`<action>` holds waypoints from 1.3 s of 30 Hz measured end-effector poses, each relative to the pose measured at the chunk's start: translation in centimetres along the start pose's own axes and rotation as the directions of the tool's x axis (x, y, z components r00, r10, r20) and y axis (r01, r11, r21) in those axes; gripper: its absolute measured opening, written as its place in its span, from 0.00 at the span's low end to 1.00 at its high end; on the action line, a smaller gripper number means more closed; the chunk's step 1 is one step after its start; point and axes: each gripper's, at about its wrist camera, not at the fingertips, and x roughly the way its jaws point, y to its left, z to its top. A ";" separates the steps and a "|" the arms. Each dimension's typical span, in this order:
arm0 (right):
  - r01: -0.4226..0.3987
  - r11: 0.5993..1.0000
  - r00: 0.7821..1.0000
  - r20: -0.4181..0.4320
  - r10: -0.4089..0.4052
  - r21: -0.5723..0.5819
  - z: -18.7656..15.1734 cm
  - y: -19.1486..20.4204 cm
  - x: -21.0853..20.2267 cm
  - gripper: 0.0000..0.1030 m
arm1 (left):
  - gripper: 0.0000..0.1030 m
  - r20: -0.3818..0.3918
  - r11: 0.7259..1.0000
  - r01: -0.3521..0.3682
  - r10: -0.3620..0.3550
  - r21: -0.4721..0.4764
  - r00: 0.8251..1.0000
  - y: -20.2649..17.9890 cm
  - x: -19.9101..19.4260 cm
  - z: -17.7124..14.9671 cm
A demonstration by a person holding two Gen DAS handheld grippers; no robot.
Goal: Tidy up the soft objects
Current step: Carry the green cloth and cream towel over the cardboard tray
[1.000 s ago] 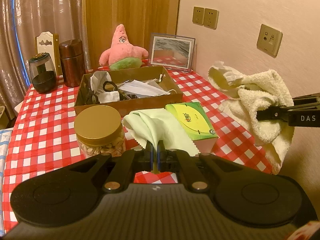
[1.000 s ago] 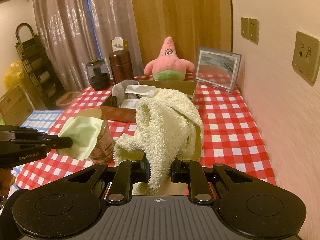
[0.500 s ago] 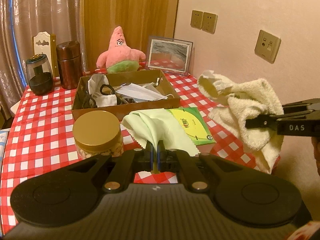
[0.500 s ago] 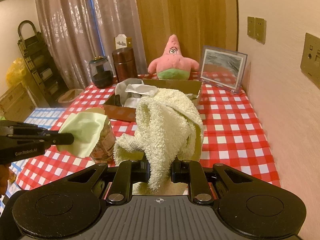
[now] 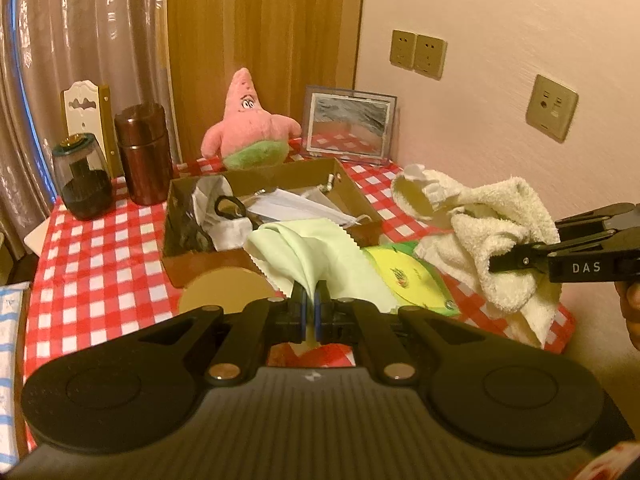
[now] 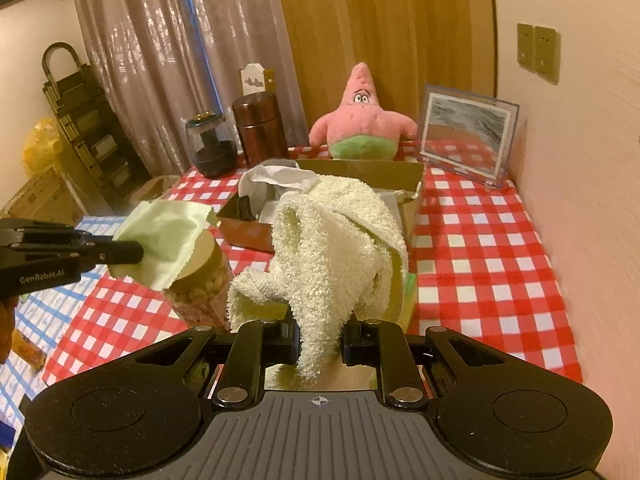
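My left gripper [image 5: 309, 308] is shut on a thin pale green cloth [image 5: 316, 256], which hangs in the air over the table. From the right wrist view the same cloth [image 6: 168, 236] shows at the left, pinched by the left gripper [image 6: 138, 252]. A cream terry towel [image 6: 332, 248] is clamped in my right gripper [image 6: 320, 340], bunched and lifted above the table. In the left wrist view this towel [image 5: 480, 232] hangs at the right from the right gripper [image 5: 494, 262]. A pink star plush [image 5: 248, 128] sits at the back of the table.
A brown cardboard box [image 5: 192, 264] with masks and small items stands mid-table. A gold-lidded jar [image 6: 200, 284] and a green tissue pack [image 5: 408, 280] lie in front of it. A dark canister [image 5: 140, 152], a glass jar [image 5: 82, 184] and a picture frame [image 5: 348, 124] line the back. Wall at right.
Both grippers have pulled back and up a little from the table with their cloths still held. The towel now hangs closer to the box in the left wrist view.
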 end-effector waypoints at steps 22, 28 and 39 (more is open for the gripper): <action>0.002 0.995 0.999 -0.049 -0.007 -0.101 8.2 -3.1 9.4 0.18 | 0.03 -0.087 0.994 -0.106 0.105 -0.001 0.991 14.4 11.0 7.3; -0.003 0.993 0.996 -0.085 -0.008 -0.117 10.6 -4.6 13.1 0.18 | 0.03 -0.130 0.994 -0.098 0.102 0.039 0.986 16.4 16.0 8.5; 0.034 0.989 0.988 -0.144 -0.055 -0.143 13.5 -7.7 19.8 0.18 | 0.03 -0.221 0.993 0.010 0.017 0.121 0.975 16.4 24.4 8.9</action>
